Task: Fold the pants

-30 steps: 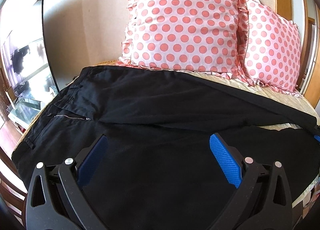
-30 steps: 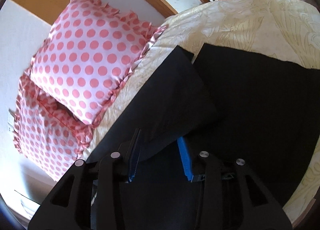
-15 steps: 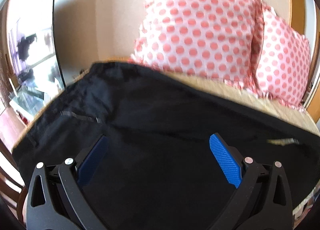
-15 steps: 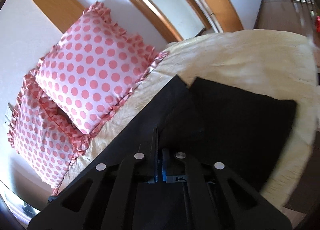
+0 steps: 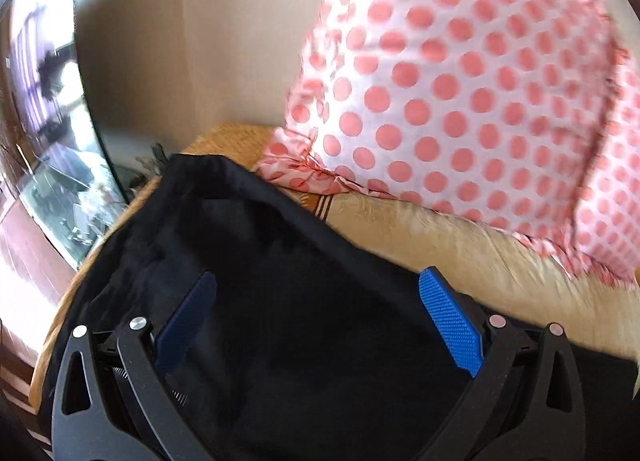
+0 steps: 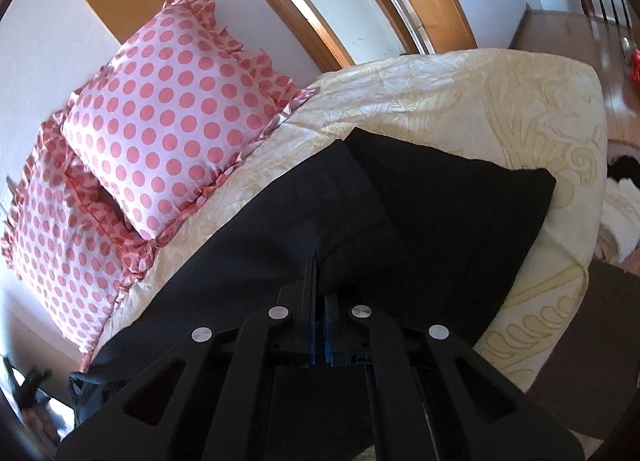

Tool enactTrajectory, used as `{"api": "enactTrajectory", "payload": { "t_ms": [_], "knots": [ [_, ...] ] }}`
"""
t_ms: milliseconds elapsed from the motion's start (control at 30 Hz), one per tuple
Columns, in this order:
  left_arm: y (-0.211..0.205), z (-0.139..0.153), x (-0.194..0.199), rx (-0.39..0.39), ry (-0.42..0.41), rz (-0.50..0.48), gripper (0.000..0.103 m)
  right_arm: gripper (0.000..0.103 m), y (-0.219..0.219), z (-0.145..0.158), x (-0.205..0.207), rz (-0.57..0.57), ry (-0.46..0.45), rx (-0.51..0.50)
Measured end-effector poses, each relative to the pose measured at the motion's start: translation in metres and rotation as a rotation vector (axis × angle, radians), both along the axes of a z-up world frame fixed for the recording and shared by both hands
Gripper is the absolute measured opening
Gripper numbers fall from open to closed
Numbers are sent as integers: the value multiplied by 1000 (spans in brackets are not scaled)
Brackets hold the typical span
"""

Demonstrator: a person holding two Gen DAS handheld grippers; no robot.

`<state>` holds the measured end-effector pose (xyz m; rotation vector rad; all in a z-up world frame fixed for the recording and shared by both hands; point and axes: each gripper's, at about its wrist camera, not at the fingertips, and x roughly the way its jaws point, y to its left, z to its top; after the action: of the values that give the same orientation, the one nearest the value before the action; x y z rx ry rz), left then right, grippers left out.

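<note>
Pants point(image 6: 440, 221) pinched in right gripper point(image 6: 318, 293) jaws, spread under open left gripper point(image 5: 316, 321)

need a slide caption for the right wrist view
Right tool shut on black pants on a cream bedspread.

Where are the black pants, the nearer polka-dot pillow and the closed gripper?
black pants point(image 6: 460, 217), right wrist view, flat leg panel.
polka-dot pillow point(image 6: 176, 121), right wrist view, centre.
right gripper point(image 6: 316, 261), right wrist view, closed fingertips.
</note>
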<state>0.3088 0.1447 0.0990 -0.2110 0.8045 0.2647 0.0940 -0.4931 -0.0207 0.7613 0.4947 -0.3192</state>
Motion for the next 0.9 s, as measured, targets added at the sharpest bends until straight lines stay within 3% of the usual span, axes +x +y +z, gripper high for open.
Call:
{"api": "enactTrajectory", "payload": {
  "t_ms": [133, 267, 367, 433, 500, 567, 667, 767, 900],
  "knots": [
    [16, -22, 57, -80, 104, 46, 91, 3, 0, 0, 2, 14, 13, -31],
    [41, -54, 86, -252, 200, 130, 69, 3, -1, 1, 7, 23, 20, -49],
    [59, -71, 89, -383, 186, 190, 54, 3, 0, 3, 10, 28, 23, -67],
    [67, -72, 87, -409, 151, 234, 47, 3, -1, 3, 12, 32, 25, -72],
    [72, -73, 87, -404, 153, 230, 12, 3, -1, 4, 13, 35, 24, -78],
    [80, -74, 81, -431, 139, 233, 5, 3, -3, 6, 15, 40, 15, -79],
    [85, -66, 65, -441, 109, 234, 4, 3, -4, 12, 21, 45, 2, -91],
    [82, -41, 37, -384, 66, 189, 4, 3, -10, 24, 28, 52, -28, -109],
    [77, 0, -25, -371, -18, 139, 5, 3, -22, 46, 34, 63, -79, -123]
  ]
}}
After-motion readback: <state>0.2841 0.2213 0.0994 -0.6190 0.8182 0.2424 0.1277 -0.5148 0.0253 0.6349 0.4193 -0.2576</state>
